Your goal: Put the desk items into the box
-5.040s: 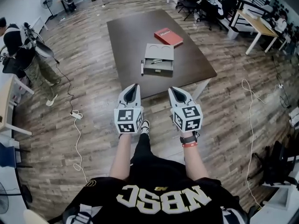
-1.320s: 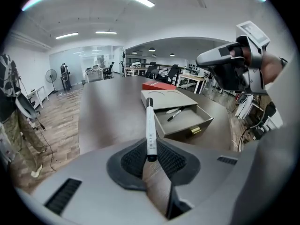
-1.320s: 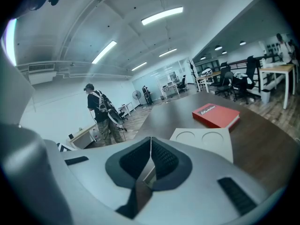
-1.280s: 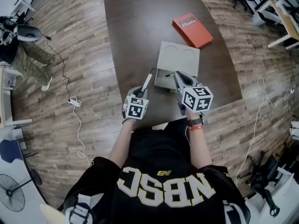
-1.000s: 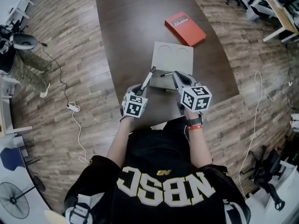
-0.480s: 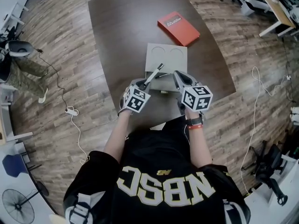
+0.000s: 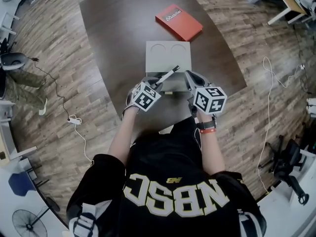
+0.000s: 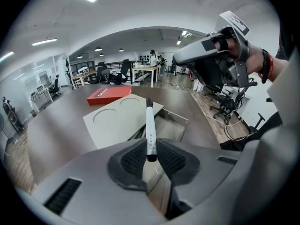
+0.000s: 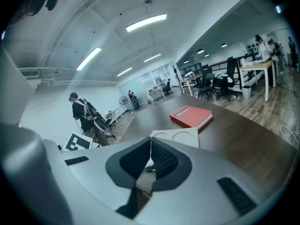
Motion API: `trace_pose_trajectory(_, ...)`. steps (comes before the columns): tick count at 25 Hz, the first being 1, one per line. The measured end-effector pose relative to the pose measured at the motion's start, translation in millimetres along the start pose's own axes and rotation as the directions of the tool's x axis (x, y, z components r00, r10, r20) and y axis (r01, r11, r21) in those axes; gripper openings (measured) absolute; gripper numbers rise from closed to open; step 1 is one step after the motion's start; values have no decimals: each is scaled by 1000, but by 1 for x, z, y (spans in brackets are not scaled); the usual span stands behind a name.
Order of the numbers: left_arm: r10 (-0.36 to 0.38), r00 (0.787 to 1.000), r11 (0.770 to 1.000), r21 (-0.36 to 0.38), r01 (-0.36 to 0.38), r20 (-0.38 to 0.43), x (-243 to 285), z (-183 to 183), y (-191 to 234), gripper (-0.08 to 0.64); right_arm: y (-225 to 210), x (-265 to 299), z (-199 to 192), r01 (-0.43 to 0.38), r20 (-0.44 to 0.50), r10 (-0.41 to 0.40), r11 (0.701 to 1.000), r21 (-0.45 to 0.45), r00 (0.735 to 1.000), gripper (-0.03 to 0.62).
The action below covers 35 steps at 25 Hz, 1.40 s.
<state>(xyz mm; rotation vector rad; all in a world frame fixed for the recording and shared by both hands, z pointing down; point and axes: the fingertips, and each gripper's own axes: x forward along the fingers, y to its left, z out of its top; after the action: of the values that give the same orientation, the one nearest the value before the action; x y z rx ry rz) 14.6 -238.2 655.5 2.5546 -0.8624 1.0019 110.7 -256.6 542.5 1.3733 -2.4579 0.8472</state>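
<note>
My left gripper (image 7: 152, 87) (image 8: 150, 148) is shut on a white pen (image 7: 167, 76) (image 8: 150, 128) with a black cap. The pen points forward over the open part of the grey box (image 7: 170, 84) (image 8: 171, 128). The box's lid (image 7: 168, 57) (image 8: 119, 121) (image 9: 178, 137), with two round dents, lies slid back behind the opening. Inside the box lies another dark pen (image 9: 149, 168). My right gripper (image 7: 190, 77) (image 9: 151, 145) hangs at the box's right front corner, shut on nothing.
A red book (image 7: 178, 22) (image 8: 108, 94) (image 9: 191, 116) lies beyond the box on the dark brown table (image 7: 113, 43). A person (image 9: 83, 112) stands far off to the left. Cables run over the wooden floor (image 7: 64, 127). Chairs and desks stand at the far right.
The left gripper has carried the pen rightward from beside the box to above its opening. Five seconds ago that pen lay on the table and both grippers were short of it.
</note>
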Motion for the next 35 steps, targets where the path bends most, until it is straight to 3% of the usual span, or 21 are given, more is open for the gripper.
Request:
trace_pose_trajectory(9,-102,989,988,105,114,-110,25,-11,-12,75,-6,-3,-13,23,-9,-23,999,33,1000,12)
trace_pose_trajectory(16,-154,968,965,181,191,-199,46,-26,-20,75,-14,-7,-23,47,-14,-47,997,63,999,12)
trace_pose_trajectory(22,-190,954,961,158,229,-231,60,-30,-25,75,-21,-11,-30,61,-20,-60,994,87,998,12)
trace_pose_trajectory(28,-175,944,953,192,233,-278,68,-34,-20,75,-22,-8,-36,59,-29,-56,993,105,998,12)
trace_pose_trajectory(35,-144,954,958,204,200,-262,72,-31,-13,78,-17,0,-35,48,-30,-45,993,108,999,12)
